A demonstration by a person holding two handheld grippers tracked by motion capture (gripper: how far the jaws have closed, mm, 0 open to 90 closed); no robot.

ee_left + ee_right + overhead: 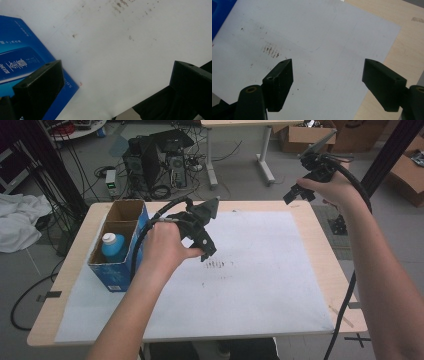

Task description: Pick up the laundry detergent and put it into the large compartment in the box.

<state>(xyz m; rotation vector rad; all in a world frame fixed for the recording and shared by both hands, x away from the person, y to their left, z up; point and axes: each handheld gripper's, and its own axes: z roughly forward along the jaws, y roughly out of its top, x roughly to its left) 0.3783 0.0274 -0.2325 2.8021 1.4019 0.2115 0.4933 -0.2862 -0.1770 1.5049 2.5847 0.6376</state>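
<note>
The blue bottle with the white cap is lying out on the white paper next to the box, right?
Not quite. The blue bottle with the white cap stands inside the cardboard box, in its nearer compartment, not on the white paper. The high view shows it.

a white sheet (260, 285) with faint dark smudges covers most of the light wooden table (327, 270). on the grey floor beyond the table stand black computer towers (150, 160) amid tangled cables, with a second table's white legs (265, 160) to their right and cardboard boxes (300, 137) farther back. a heap of white cloth (17, 220) lies on the floor off the table's left side.
</note>
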